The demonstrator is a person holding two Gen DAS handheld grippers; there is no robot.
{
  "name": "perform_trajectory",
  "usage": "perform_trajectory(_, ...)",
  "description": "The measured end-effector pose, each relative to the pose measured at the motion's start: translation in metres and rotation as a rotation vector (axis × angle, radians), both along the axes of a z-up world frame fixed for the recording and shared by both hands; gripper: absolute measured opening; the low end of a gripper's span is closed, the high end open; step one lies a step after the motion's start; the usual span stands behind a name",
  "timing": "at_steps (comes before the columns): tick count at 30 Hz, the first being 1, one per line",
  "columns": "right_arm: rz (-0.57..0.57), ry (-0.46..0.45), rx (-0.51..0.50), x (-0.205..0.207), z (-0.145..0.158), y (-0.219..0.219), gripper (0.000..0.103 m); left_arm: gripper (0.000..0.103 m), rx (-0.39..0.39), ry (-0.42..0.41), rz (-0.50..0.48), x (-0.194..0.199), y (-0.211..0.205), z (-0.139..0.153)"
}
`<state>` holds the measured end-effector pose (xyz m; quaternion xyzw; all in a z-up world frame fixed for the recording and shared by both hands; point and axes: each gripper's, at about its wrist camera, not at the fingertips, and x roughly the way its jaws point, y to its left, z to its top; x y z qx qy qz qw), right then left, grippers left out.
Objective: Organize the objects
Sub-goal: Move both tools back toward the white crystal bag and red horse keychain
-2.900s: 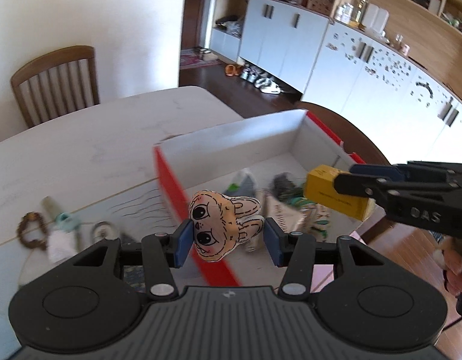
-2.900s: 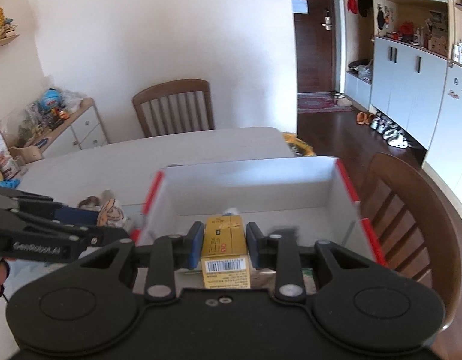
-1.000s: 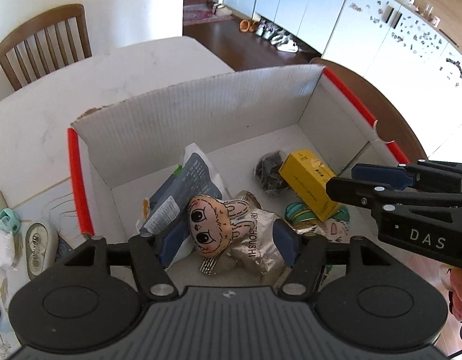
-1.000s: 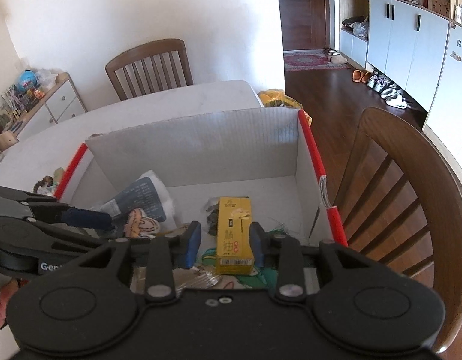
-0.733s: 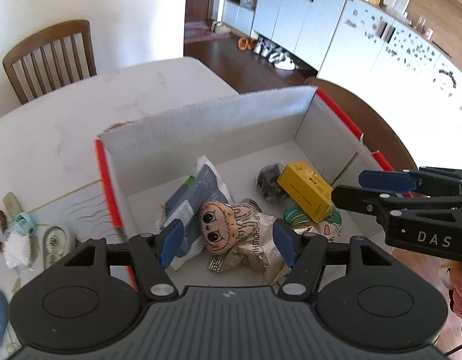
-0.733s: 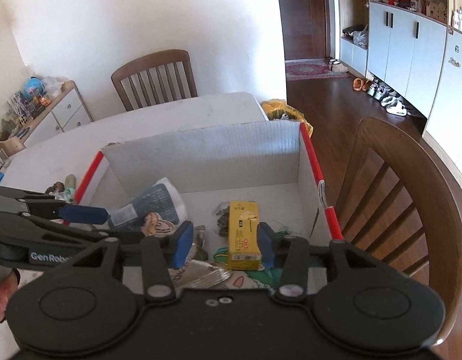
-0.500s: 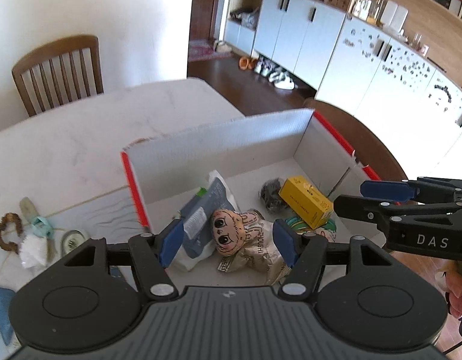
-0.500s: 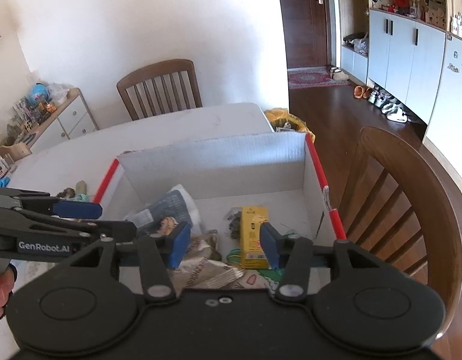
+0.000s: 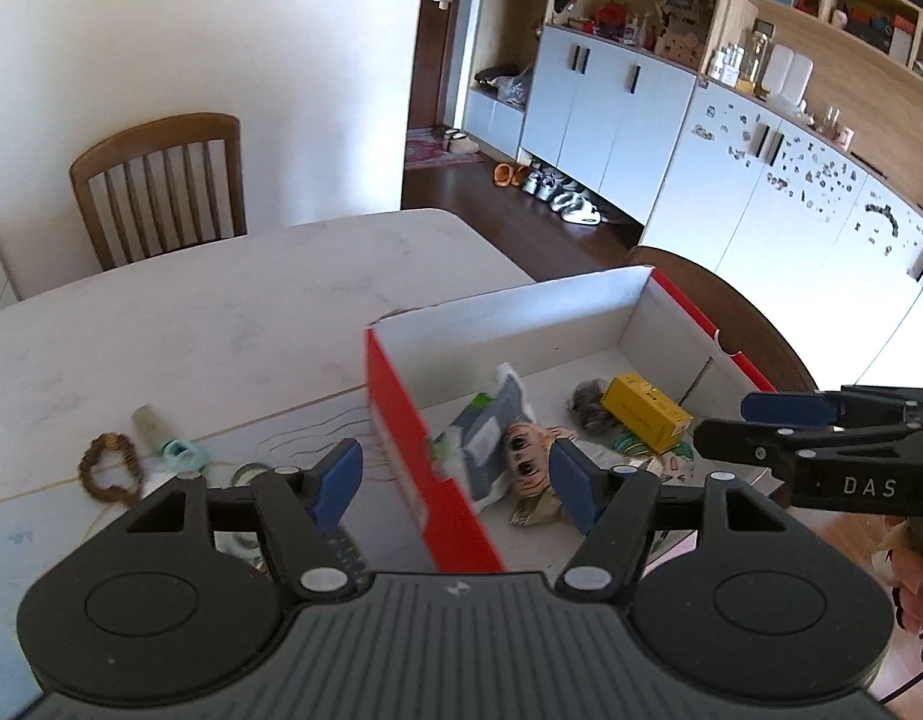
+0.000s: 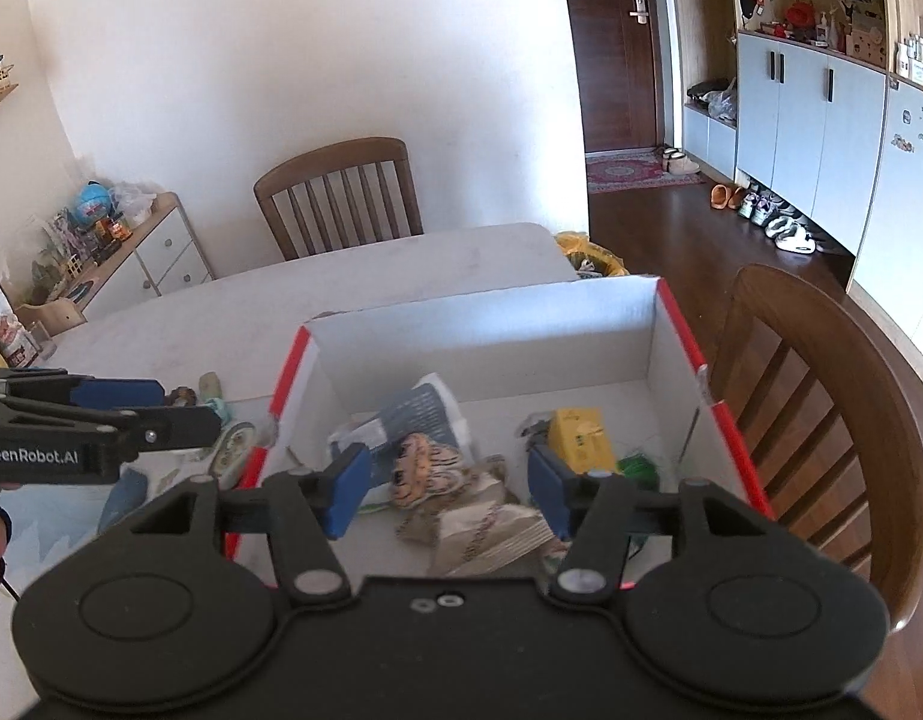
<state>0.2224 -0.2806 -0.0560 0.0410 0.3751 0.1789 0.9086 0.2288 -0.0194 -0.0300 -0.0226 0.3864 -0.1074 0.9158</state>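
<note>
Your left gripper (image 9: 455,483) jaws spread, empty, astride box (image 9: 401,384) red wall. Right gripper (image 10: 443,495) jaws opening, nothing between. Yellow carton (image 10: 581,435), bunny toy (image 9: 524,459) lie inside box, frame centre. Bracelet (image 9: 107,468) on table (image 9: 221,312), lower left, likely next.

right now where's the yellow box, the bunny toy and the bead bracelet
yellow box (image 9: 644,411), left wrist view, on its top face
bunny toy (image 9: 524,457), left wrist view, on its face
bead bracelet (image 9: 109,468), left wrist view, on the beaded ring
</note>
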Motion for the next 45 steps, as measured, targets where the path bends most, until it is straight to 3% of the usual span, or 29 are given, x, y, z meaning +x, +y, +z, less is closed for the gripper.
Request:
perform_trajectory(11,0.015,-0.007,0.006,-0.025,0.006,0.052,0.063,0.068,-0.025,-0.011,0.034,-0.018,0.061,0.002)
perform_trajectory(13,0.023,-0.01,0.006,-0.029,0.008,0.062,0.065,0.072,-0.035,-0.013,0.041,-0.021,0.072,0.002)
perform_trajectory(14,0.024,-0.011,0.006,-0.03,0.008,0.067,0.072,0.074,-0.04,-0.017,0.043,-0.022,0.077,0.002)
perform_trajectory(16,0.024,-0.024,0.007,-0.034,0.01,0.078,0.077,0.074,-0.041,-0.024,0.046,-0.025,0.087,0.003)
perform_trajectory(29,0.058,-0.029,-0.015,-0.041,0.005,0.144,0.092,0.085,-0.042,-0.038,0.051,-0.027,0.142,-0.008)
perform_trajectory(36,0.095,-0.034,-0.038,-0.042,-0.004,0.177,0.099,0.1,-0.051,-0.028,0.069,-0.021,0.169,-0.02)
perform_trajectory(45,0.131,-0.006,-0.073,-0.036,-0.022,0.206,0.1,0.103,-0.062,-0.021,0.102,-0.007,0.199,-0.044)
